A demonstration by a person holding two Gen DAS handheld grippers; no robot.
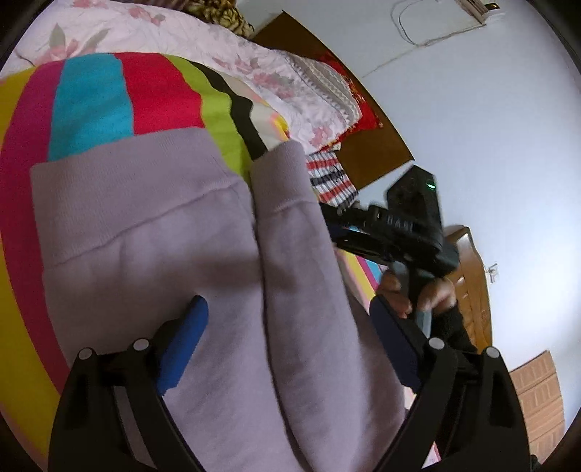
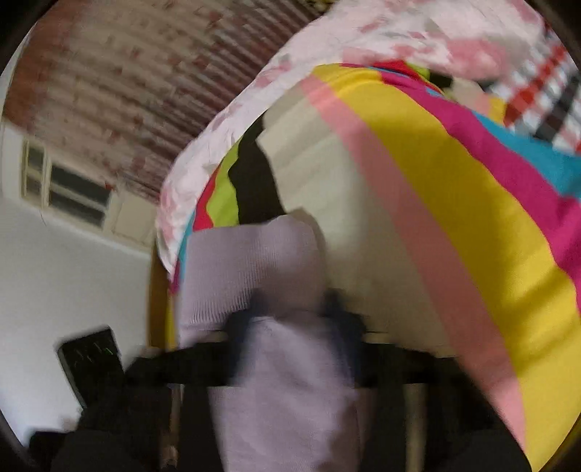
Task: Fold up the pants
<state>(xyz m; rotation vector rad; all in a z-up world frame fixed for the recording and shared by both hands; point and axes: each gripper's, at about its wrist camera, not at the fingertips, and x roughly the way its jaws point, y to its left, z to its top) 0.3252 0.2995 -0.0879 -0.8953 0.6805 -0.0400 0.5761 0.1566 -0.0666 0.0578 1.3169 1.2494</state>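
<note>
Lilac pants (image 1: 203, 254) lie on a striped bedspread (image 1: 90, 105), both ribbed leg cuffs (image 1: 138, 188) pointing away from me. My left gripper (image 1: 287, 319) is open, its blue pads (image 1: 185, 345) spread wide over the pant legs. The right gripper (image 1: 395, 236) shows in the left wrist view at the pants' right edge, held by a hand. In the blurred right wrist view the right gripper (image 2: 290, 319) is closed on a pant leg (image 2: 290, 381), with the cuff (image 2: 254, 265) sticking out past the pads.
A pink floral quilt (image 1: 152, 32) and folded bedding (image 1: 326, 94) lie at the far side of the bed. A wooden headboard (image 1: 377, 145) and wooden furniture (image 1: 472, 283) stand against the white wall. A brick wall and window (image 2: 65, 188) show in the right wrist view.
</note>
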